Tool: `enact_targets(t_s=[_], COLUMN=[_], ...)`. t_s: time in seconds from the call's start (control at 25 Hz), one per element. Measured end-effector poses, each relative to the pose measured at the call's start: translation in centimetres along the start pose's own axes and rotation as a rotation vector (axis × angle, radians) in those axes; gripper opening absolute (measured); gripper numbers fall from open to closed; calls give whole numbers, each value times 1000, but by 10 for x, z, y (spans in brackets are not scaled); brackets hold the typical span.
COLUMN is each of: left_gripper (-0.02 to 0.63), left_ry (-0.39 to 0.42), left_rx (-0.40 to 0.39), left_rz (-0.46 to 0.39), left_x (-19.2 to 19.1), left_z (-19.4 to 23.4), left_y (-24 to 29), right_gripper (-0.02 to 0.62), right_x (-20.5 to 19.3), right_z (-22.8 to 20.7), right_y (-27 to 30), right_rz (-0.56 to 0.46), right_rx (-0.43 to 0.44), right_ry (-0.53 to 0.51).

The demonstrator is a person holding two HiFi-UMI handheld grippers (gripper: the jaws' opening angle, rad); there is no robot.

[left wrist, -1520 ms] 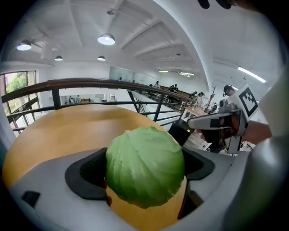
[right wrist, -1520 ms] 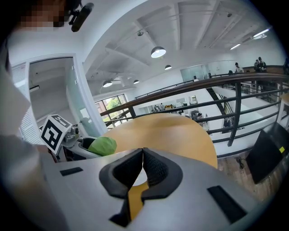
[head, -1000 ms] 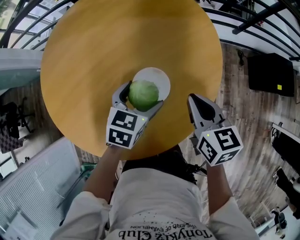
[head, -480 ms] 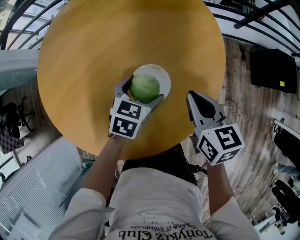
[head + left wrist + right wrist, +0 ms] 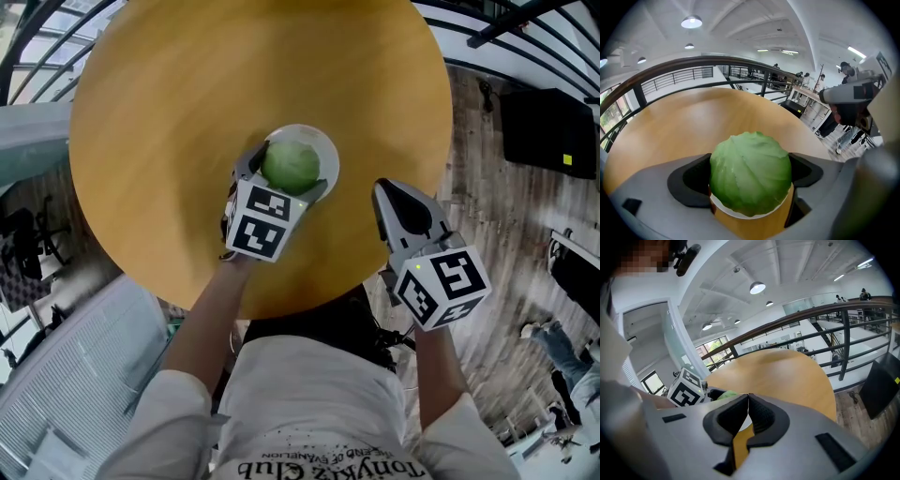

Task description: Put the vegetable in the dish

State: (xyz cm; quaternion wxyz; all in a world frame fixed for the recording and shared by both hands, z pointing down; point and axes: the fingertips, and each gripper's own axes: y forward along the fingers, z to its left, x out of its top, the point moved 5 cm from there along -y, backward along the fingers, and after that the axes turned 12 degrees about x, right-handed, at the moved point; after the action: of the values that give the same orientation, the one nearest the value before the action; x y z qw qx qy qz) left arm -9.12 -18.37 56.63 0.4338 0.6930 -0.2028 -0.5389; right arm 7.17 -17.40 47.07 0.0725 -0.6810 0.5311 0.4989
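Left hand-held gripper (image 5: 286, 175), clamped on cabbage (image 5: 292, 163), has advanced over dish (image 5: 329, 149); right hand-held gripper (image 5: 383, 193) stays closed.

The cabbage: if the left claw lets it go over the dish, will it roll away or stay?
The cabbage is round, so it would probably roll easily on the flat table; the dish rim may stop it. It looks undented in the left claw, so it seems fairly firm, not floppy.

Dish (image 5: 327, 147) on the table (image 5: 187, 94) close to its near edge, vegetable (image 5: 291, 165) over the dish, between the jaws of my left gripper (image 5: 284, 176), my right gripper (image 5: 385, 191) right of the dish, over the table's near-right edge
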Motion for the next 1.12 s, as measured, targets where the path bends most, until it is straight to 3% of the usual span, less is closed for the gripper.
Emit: enact_targets(t_s=[1.12], left_gripper=[495], left_ry=[107], left_rx=[-3], left_rz=[90], left_x=[-5], left_z=[-7], left_y=[25], right_gripper=[25], right_x=[-6], right_z=[-11], right_y=[3], right_rz=[5], right_rx=[-3], right_ry=[38])
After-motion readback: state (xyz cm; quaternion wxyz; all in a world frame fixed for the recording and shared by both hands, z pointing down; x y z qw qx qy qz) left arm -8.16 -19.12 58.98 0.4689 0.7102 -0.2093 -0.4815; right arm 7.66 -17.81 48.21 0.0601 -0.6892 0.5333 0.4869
